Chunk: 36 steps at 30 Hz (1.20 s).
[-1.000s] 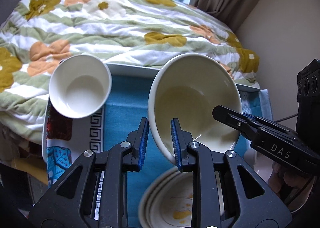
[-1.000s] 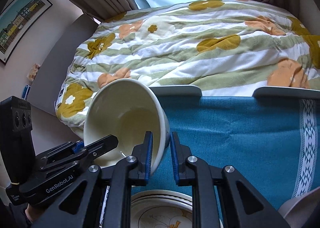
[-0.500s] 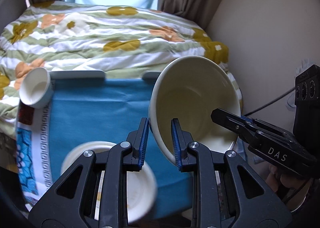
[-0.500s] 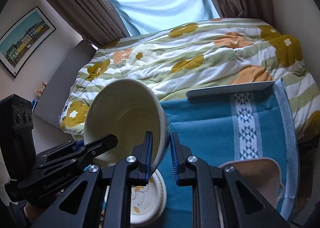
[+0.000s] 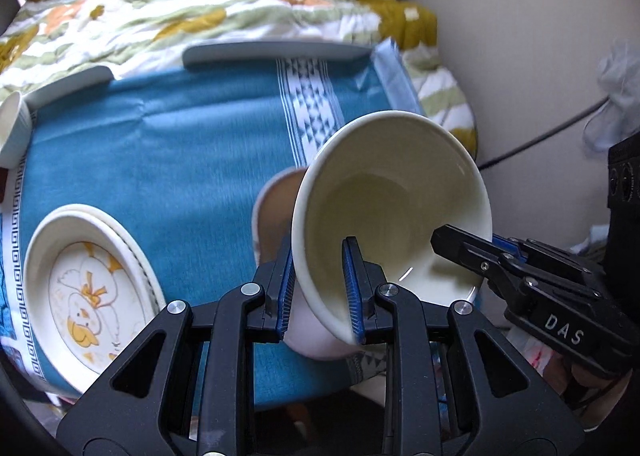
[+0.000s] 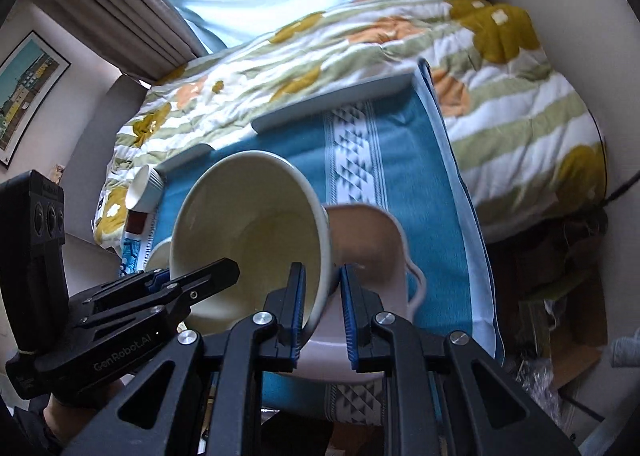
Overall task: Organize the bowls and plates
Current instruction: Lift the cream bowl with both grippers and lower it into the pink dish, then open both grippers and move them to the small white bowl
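Both grippers hold one large cream bowl [image 5: 392,208], tilted on its side in the air. My left gripper [image 5: 320,288] is shut on its near rim. My right gripper [image 6: 322,308] is shut on the opposite rim; the bowl shows there too [image 6: 248,232]. A pink bowl [image 5: 272,212] with a handle stands on the table right under and behind the cream bowl [image 6: 368,244]. A stack of plates with a duck picture [image 5: 84,288] lies at the table's left front. A small white cup [image 5: 12,128] stands at the far left edge [image 6: 144,188].
The table carries a blue cloth [image 5: 160,144] with a white patterned band [image 6: 356,160]. A flowered quilt on a bed [image 5: 180,16] lies beyond the table. A wall [image 5: 520,36] and a cable are to the right.
Both grippers carried the cream bowl to the right across the table and lower. It now hangs just over the pink bowl; the plate stack and the cup lie further left.
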{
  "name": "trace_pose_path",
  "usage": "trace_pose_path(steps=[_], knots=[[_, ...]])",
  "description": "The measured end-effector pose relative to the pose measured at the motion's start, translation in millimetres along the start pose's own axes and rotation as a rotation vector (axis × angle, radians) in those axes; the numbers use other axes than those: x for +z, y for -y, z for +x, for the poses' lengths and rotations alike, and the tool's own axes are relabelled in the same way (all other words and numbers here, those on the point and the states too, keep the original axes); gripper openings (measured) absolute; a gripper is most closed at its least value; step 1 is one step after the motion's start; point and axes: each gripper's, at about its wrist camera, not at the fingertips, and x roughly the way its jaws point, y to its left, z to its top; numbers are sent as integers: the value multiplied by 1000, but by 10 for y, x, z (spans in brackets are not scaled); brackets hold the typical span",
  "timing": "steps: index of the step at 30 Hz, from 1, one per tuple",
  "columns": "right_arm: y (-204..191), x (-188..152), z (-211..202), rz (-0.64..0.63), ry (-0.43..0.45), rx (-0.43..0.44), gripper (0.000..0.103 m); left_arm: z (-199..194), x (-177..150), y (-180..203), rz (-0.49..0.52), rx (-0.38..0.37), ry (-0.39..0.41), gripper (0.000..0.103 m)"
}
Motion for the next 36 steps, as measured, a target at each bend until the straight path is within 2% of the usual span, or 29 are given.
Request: trace_pose_path(steps=[7, 15, 26, 36], knots=[[180, -180, 253, 79, -51, -18, 16, 374, -32, 11, 120, 66, -95, 20], [289, -222, 445, 147, -81, -64, 16, 573, 24, 69, 243, 116, -123, 20], [305, -222, 556, 174, -101, -97, 16, 639, 127, 78, 311, 119, -120, 20], [221, -192, 413, 152, -87, -142, 16, 645, 134, 90, 334, 113, -127, 20]])
